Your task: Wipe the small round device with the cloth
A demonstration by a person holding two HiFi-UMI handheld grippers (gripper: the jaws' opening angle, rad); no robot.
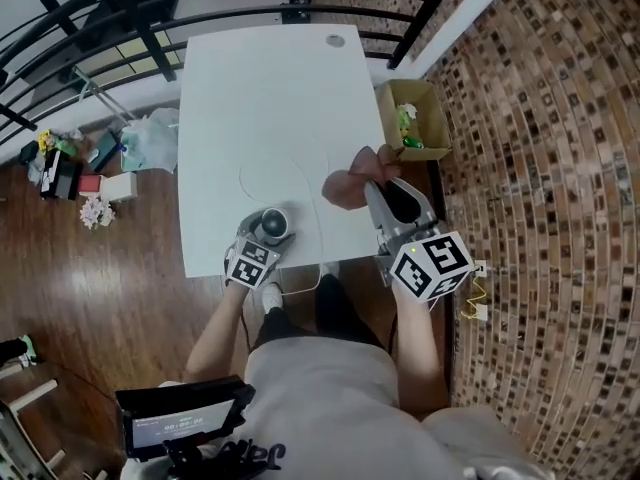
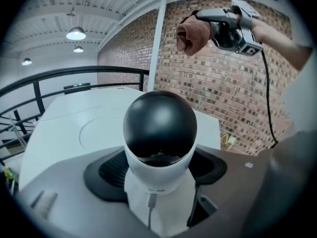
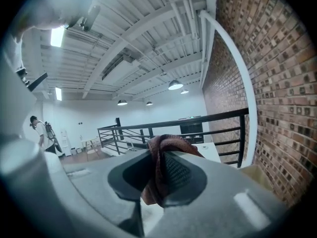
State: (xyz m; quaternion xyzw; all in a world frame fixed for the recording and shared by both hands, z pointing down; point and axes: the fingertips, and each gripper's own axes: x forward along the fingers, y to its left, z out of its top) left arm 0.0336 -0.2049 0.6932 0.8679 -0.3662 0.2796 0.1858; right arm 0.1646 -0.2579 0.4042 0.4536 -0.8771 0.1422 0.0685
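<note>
Small round device (image 1: 274, 223), white body under a black dome: in the head view it sits near the front edge of the white worktop (image 1: 270, 98), between the jaws of the left gripper (image 1: 264, 242). A thin white cable (image 1: 300, 168) curves across the worktop beyond it. Right gripper (image 1: 378, 184) is to the right of the device and apart from it, a reddish-brown cloth (image 1: 347, 183) bunched at its tip. An open cardboard box (image 1: 415, 118) stands past the worktop's right edge. Left gripper view: jaws grasping the device, dark pads against both sides of the white body, dome upright and centred, cable plugged in at the base; the right gripper with the cloth shows high up against the brick wall (image 2: 218, 98). Right gripper view: jaws clenched on the cloth, a fold of it rising between the ribbed pads; black railing (image 3: 173, 128) behind.
</note>
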